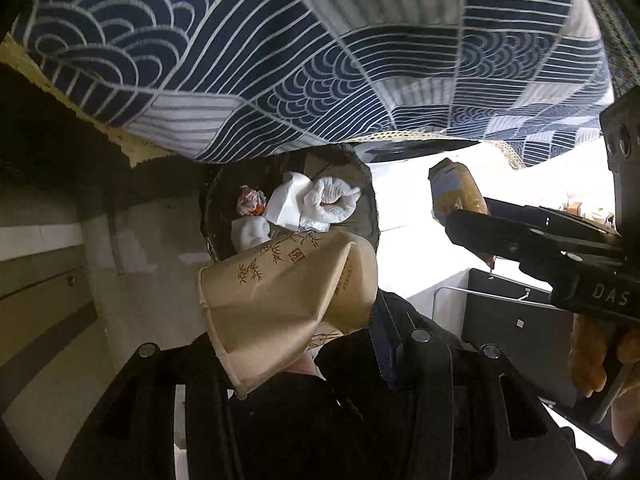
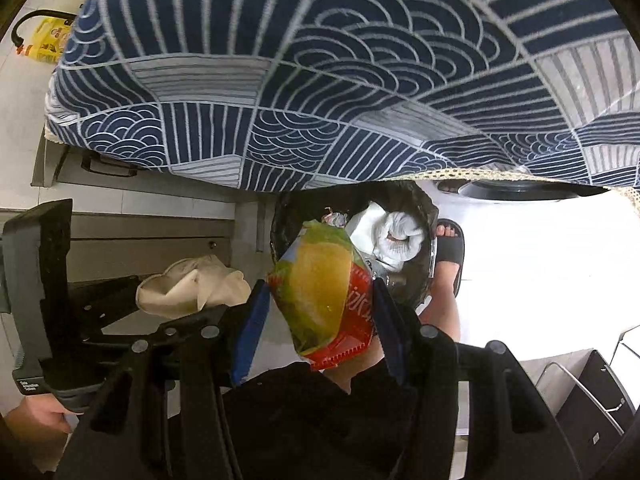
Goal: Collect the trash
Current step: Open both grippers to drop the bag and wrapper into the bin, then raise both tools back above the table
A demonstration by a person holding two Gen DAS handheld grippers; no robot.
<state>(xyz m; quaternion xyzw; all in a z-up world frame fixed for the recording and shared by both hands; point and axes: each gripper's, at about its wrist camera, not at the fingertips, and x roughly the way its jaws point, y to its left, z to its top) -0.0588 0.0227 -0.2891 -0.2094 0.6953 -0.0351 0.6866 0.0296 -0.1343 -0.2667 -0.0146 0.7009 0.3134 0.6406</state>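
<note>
I am at the drop step. My left gripper (image 1: 320, 344) pinches a squashed tan paper cup (image 1: 288, 296), my right gripper (image 2: 320, 320) a yellow-red snack wrapper (image 2: 324, 296), both just above the black-lined bin (image 1: 370, 184). Next I let go.

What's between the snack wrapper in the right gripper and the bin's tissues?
Nothing: in the right wrist view the snack wrapper hangs above the bin, open air down to the tissues.
</note>
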